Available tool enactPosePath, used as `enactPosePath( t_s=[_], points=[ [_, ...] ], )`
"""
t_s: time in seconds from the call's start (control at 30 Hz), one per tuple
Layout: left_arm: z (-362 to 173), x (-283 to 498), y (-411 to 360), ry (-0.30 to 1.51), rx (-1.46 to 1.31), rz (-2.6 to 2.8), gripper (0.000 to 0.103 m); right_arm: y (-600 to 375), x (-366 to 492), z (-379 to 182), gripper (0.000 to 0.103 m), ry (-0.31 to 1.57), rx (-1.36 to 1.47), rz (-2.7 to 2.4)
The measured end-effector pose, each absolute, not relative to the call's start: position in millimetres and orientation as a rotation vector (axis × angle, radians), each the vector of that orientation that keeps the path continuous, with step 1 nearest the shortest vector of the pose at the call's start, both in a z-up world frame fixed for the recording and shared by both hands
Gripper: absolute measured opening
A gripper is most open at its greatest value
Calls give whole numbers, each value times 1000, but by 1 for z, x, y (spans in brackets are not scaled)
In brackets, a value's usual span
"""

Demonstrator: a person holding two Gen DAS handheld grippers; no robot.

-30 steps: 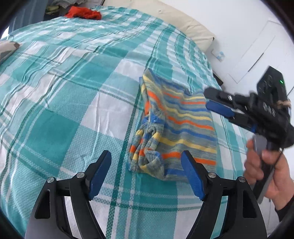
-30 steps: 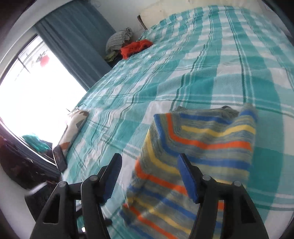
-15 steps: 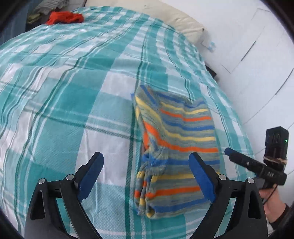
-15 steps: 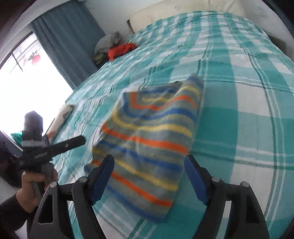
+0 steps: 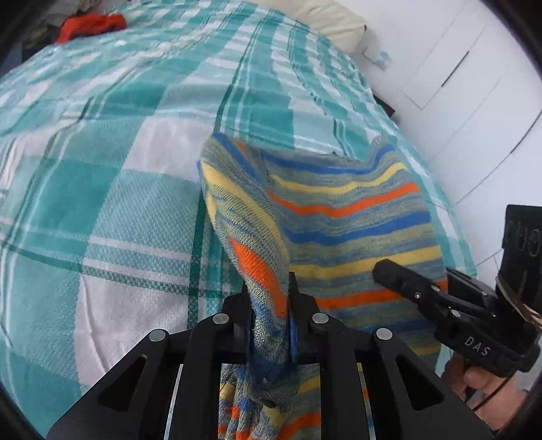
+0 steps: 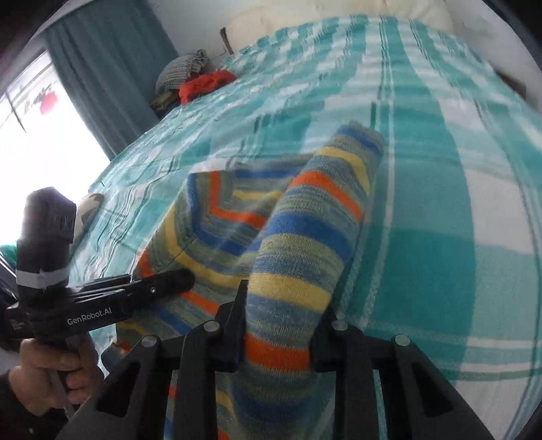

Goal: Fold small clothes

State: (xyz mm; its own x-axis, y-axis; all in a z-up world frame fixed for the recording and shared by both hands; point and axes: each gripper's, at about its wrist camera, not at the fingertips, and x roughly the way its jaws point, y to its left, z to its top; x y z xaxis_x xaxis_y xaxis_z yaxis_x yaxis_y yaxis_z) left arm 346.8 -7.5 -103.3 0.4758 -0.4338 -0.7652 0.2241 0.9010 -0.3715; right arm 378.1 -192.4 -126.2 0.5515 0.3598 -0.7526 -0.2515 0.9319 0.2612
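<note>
Item: striped garment (image 5: 345, 216), knitted, in bands of blue, orange, yellow and grey-green. We find it on the bed, partly lifted, with its near edge gathered up at both tools and its far part lying on the bedspread (image 5: 111, 203) ahead of them.

Left tool (image 5: 269, 325): we see it closed narrow on a bunched fold of the garment, which runs up between its fingers and hangs down below them. Off to its right stands the right tool, its tip over the cloth.

Right tool (image 6: 277, 335): we see it clamped on a thick rolled fold of the same garment, the roll stretching straight ahead from it. To its left the left tool reaches in across the garment, held by the left hand (image 6: 50, 369).

Bedspread: teal and white check, spreading on all sides of both tools.

Further items: a red cloth (image 6: 203, 84) far ahead beside a grey bundle (image 6: 181, 71); a teal curtain (image 6: 111, 67) to the far left of the right tool; a cream pillow (image 5: 332, 23) far ahead of the left tool.
</note>
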Motion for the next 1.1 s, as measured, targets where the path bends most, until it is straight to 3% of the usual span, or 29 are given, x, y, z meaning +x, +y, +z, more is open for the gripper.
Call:
enactPosePath(
  t_s=[0.2,0.27,0.3,0.33,0.37,0.43,0.5,0.63,0.67,0.87,1.1],
  points=[
    [-40,342,10,879,-244,-406,15,-181,363,-56,27,747,118,398],
    [-36,353,7,888,-210,-389,23,-185,370,-46,27,731,163,393],
    [-44,360,4,922,-182,-358,38,-189,375,-47,28,735,186,379],
    [-54,363,4,954,-143,-301,59,-194,382,-53,33,757,214,367],
    [-67,362,5,981,-108,-242,63,-198,388,-63,40,805,226,348],
    [-85,347,12,1014,-79,-187,63,-210,391,-86,84,901,177,225],
    [-86,316,19,988,-47,-168,69,-225,372,-98,84,935,142,161],
    [-58,254,10,868,114,-59,98,-241,322,-98,92,950,47,105],
    [-50,243,9,834,135,-34,101,-241,306,-95,93,948,35,100],
    [0,201,5,755,149,74,102,-233,230,-58,100,898,33,102],
    [27,162,2,738,206,160,102,-209,185,-11,101,860,31,101]
  ],
)
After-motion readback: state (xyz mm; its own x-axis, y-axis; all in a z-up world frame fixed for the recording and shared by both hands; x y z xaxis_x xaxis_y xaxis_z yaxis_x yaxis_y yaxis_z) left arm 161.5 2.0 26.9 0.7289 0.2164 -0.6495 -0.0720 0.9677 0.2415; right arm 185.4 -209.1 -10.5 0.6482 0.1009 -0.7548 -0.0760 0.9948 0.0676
